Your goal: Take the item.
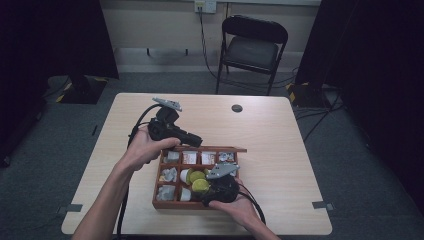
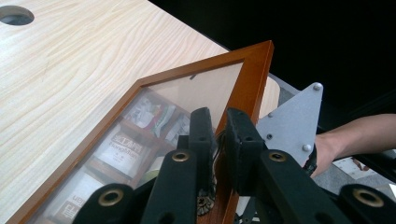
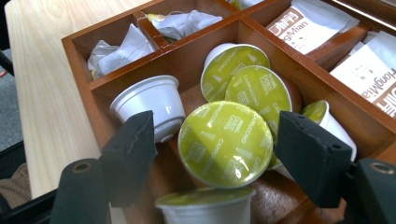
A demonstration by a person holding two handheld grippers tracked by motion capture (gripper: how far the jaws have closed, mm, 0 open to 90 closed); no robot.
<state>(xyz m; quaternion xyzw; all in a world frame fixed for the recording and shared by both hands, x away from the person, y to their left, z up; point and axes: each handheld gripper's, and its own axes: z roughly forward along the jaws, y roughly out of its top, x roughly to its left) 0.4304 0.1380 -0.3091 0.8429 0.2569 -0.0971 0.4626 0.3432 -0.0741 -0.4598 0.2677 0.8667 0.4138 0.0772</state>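
**Lid held up, capsules between open jaws**

While the wooden box (image 1: 167,202) sits near the person's edge of the table (image 1: 280,135), its glass-paned lid (image 2: 201,93) is raised at the far side, the frame pinched edge-on between the black jaws of the left gripper (image 2: 220,140), which are clamped together on the wood. In the high view that left gripper (image 1: 192,142) reaches in from the box's far left corner, gripped by the left hand (image 1: 142,150). Inside the box, a middle compartment holds green-topped coffee capsules (image 3: 225,142), several lying on their sides, with one white capsule (image 3: 152,100) turned cup-side out. The right gripper (image 3: 215,149) hovers over them with its jaws wide apart, one on each side of the nearest green foil top, not touching it. Neighbouring compartments hold white tea packets (image 3: 303,21) and crumpled wrappers (image 3: 119,49). Beyond the table stands a dark folding chair (image 1: 253,47).
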